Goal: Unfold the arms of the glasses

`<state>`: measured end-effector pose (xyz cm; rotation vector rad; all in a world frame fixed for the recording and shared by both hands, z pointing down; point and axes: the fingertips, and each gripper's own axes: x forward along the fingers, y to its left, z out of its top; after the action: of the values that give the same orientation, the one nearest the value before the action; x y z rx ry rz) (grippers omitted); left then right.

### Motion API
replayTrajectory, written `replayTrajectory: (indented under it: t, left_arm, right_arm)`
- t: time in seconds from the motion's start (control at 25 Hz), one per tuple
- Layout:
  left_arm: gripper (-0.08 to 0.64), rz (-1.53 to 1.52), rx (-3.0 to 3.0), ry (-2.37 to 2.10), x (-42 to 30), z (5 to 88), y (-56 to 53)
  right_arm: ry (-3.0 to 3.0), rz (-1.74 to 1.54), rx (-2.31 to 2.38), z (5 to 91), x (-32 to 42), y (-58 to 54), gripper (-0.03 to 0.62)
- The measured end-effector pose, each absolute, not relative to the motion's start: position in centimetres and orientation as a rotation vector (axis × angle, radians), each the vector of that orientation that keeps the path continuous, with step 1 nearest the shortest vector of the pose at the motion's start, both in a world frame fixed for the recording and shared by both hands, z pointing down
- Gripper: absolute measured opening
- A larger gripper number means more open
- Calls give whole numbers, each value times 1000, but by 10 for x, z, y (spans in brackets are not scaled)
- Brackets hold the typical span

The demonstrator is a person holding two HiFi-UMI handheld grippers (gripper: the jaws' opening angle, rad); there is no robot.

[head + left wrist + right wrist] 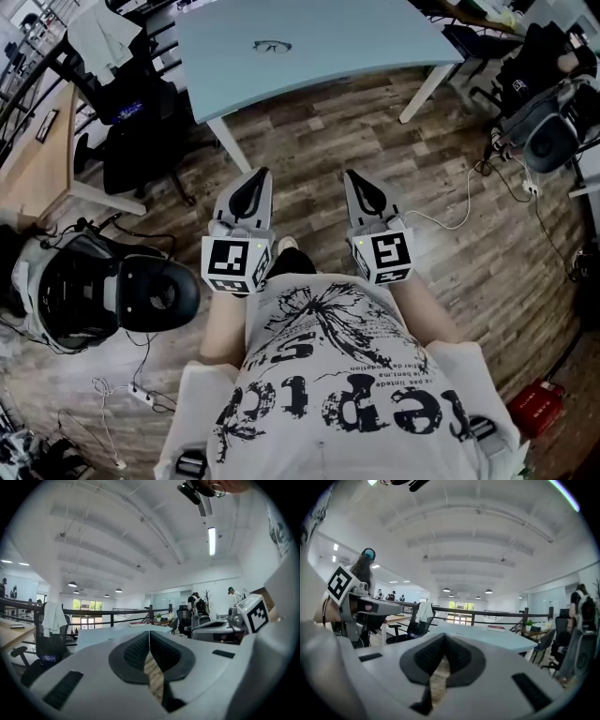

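Glasses [272,45]: light, fragile (thin hinges); I'd pinch 1 arm by its tip. My left gripper [258,180], right gripper [354,180]: closed, empty.

Black chair [141,155] (white jacket [103,36] on it) beside blue table [375,42]

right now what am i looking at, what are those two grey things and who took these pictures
A person stands holding a hand tool in each hand: the left gripper and right gripper. The marked cubes are part of them. The head view is from a camera on the person's head, looking down. The other two views are from cameras on each gripper, looking along its jaws. Both pairs of jaws are shut on nothing. Ahead, glasses lie on a table, untouched.
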<state>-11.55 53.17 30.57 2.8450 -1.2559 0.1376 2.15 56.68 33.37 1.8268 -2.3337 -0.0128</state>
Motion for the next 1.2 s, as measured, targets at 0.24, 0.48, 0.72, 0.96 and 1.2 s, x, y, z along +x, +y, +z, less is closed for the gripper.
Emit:
replayTrajectory:
  t: [0.24,0.48,0.72,0.96,1.2]
  left_arm:
    - [20,169,2838,-1254,-108,315,522]
    - [20,183,2802,-1266,-112,332,475]
    - [20,187,2799,-1244,-104,345,390]
    - [20,182,2815,-1176,-93,341,263]
    - [20,222,2826,-1118,-91,345,138]
  right_arm:
    - [-2336,35,1859,340,33,552,9]
    - [-2328,53,1846,353,34,507,9]
    - [-2289,60,1831,370,40,427,10]
    - [-2242,90,1858,369,47,309,10]
    - [-2219,173,1882,371,48,184,11]
